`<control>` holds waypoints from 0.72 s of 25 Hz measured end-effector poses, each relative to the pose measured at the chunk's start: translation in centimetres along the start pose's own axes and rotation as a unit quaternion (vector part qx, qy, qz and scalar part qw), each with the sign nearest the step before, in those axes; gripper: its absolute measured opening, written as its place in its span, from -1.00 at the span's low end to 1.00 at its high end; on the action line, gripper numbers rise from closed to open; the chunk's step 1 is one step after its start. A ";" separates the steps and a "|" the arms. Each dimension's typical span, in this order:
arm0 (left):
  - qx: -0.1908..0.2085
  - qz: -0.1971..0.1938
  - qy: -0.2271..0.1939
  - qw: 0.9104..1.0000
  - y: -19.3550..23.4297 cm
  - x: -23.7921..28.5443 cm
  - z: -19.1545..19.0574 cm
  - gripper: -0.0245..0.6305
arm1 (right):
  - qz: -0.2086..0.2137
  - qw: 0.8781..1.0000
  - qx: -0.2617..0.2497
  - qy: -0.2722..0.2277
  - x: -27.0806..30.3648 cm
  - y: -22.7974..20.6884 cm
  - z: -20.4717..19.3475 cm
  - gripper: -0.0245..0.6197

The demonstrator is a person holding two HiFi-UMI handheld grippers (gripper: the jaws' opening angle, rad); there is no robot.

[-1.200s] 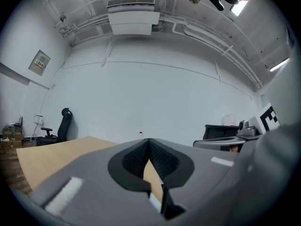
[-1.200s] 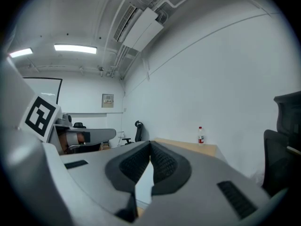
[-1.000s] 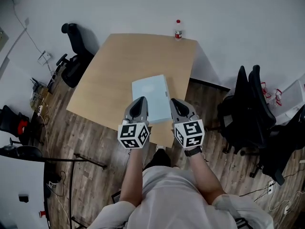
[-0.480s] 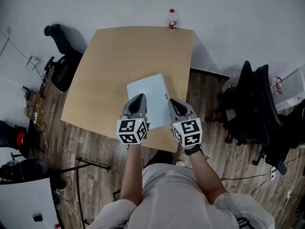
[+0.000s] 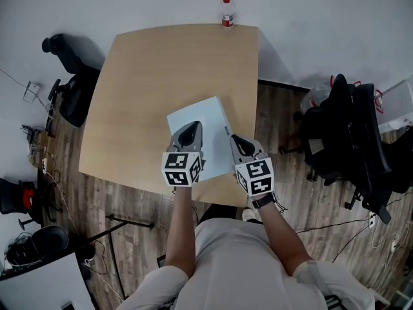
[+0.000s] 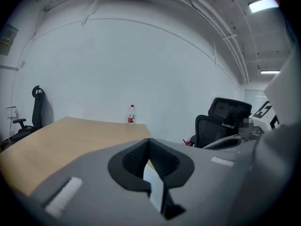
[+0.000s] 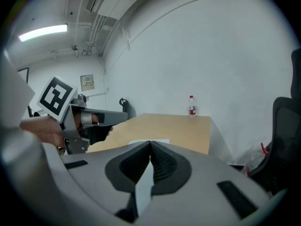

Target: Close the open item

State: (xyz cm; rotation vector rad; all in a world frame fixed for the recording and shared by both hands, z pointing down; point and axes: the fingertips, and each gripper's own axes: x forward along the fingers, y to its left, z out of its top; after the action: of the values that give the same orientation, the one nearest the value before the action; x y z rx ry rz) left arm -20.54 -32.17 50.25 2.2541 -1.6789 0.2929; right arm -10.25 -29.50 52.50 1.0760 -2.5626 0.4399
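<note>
The person is wearing a pale short-sleeved shirt (image 5: 245, 263) and a dark wristband (image 5: 261, 203) (a watch, perhaps) just behind the right cube (image 5: 256, 177) of black-and-white square markers. The left tongs (image 5: 192, 126) and the right tongs (image 5: 235, 137) are showing grey shells and dark ribbed pads (image 6: 163, 160); the left tongs are carrying a matching cube.

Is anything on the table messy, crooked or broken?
Nothing is spilled or broken. The only slightly odd thing is the pale flat item: it lies crooked, turned at an angle to the edges of the table, near the front. The bottle stands upright at the far edge.
</note>
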 end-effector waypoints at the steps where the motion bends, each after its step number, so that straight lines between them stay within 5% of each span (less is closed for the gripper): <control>1: -0.001 -0.005 0.006 1.000 0.1 0.5 -0.4 -0.90 | -0.002 1.000 0.003 0.007 0.4 -0.1 -0.5 -0.89; 18: 0.014 -0.066 0.121 0.990 1.5 8.0 -6.7 -0.90 | -0.015 0.995 0.054 0.080 5.0 -2.2 -6.5 -0.89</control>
State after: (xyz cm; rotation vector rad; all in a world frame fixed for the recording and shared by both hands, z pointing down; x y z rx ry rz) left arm -19.49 -37.20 59.45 2.2337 -1.4050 0.5385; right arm -10.83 -31.53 60.72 1.0679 -2.4041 0.6365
